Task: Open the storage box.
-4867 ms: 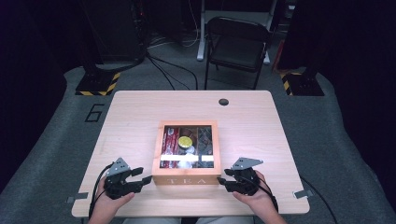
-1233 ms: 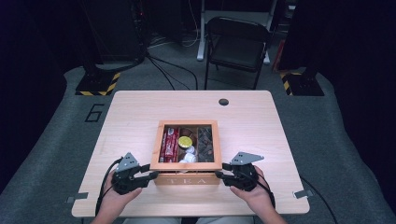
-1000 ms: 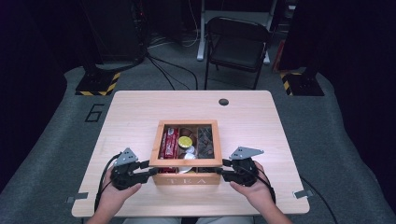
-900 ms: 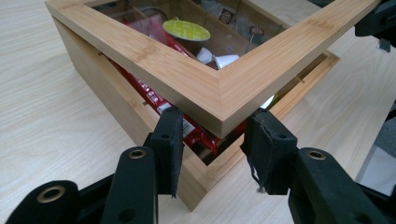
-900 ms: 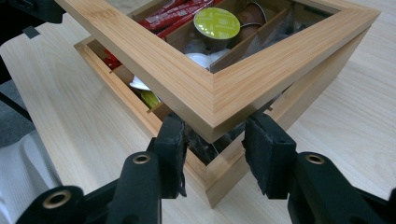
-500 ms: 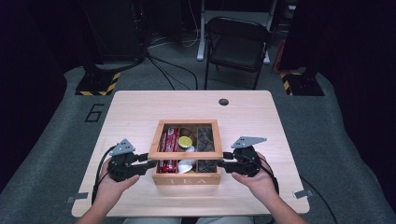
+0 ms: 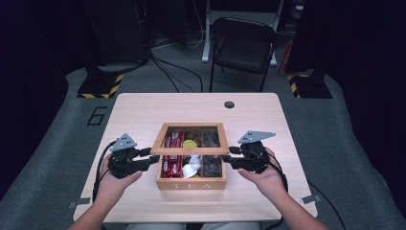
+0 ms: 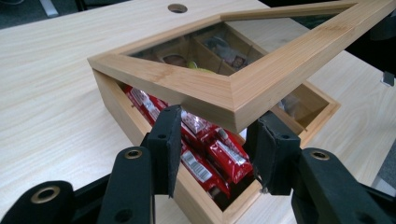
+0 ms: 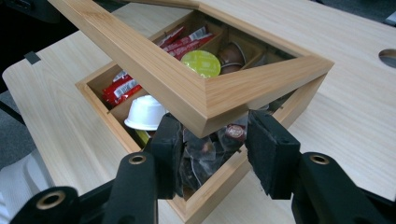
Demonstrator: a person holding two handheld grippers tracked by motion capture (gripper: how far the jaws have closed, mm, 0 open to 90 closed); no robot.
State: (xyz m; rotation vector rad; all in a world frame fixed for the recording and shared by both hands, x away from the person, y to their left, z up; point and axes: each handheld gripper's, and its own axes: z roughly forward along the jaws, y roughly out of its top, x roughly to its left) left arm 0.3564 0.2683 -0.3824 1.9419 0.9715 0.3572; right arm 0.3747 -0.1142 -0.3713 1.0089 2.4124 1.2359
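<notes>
Since half a second earlier: lid raised further at its near edge, both grippers lifted with it.
High view: wooden tea box at table centre; left gripper and right gripper at the lid's front corners.
Left gripper view: jaws parted, set either side of the lid corner, grip uncertain; red packets beneath.
Right gripper view: jaws parted likewise about the corner; white capsule, yellow-green capsule inside.

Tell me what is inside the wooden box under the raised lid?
Inside the box: red packets, a white capsule, a yellow-green capsule, a brown capsule and clear bags. The lid frame hides the remainder.
</notes>
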